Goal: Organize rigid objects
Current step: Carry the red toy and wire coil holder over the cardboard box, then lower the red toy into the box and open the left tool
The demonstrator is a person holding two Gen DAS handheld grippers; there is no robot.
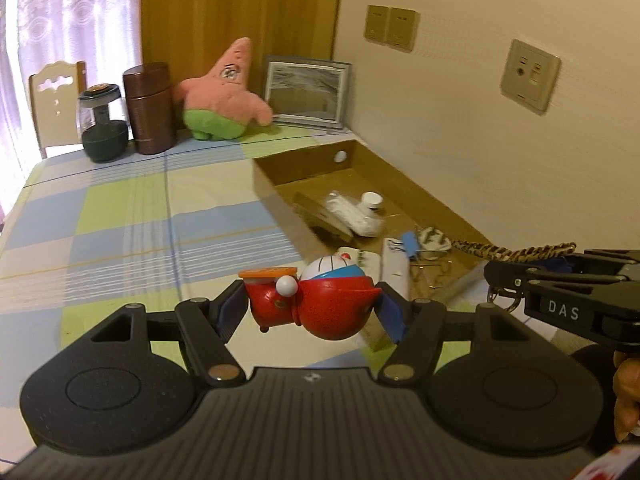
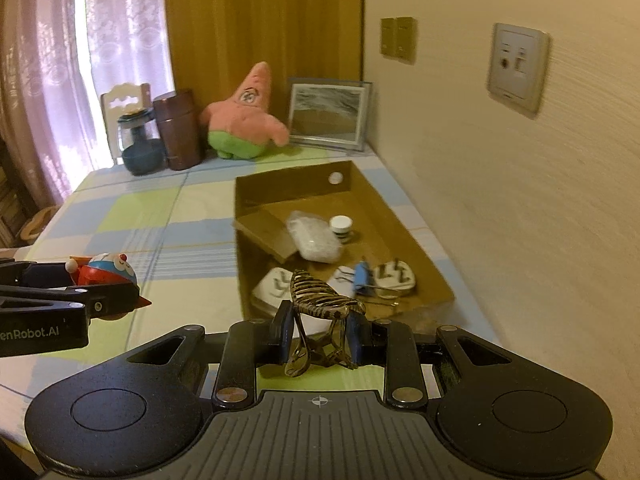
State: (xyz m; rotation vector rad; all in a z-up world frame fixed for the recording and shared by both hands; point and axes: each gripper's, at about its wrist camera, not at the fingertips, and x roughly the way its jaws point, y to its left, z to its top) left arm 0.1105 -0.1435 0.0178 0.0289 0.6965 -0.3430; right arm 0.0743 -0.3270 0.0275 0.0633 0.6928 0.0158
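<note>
My left gripper (image 1: 310, 314) is shut on a red and white cartoon cat toy (image 1: 328, 304), held above the checked tablecloth; the right wrist view shows the toy (image 2: 106, 272) at the far left. My right gripper (image 2: 320, 332) is shut on a tiger-striped hair claw clip (image 2: 320, 300), just short of the near end of an open cardboard box (image 2: 400, 216). In the left wrist view the clip (image 1: 520, 250) sticks out of the right gripper (image 1: 516, 276) over the box (image 1: 400, 176). A white jar (image 2: 341, 226), a plastic bag (image 2: 314, 240), a blue binder clip (image 2: 362, 280) and white plugs (image 2: 394, 278) lie inside.
At the table's far end stand a pink starfish plush (image 2: 244, 124), a brown canister (image 2: 178, 134), a glass jar (image 2: 140, 144) and a picture frame (image 2: 328, 114). The wall with sockets (image 2: 516, 68) runs close along the box's right side. A chair (image 1: 56, 100) stands behind the table.
</note>
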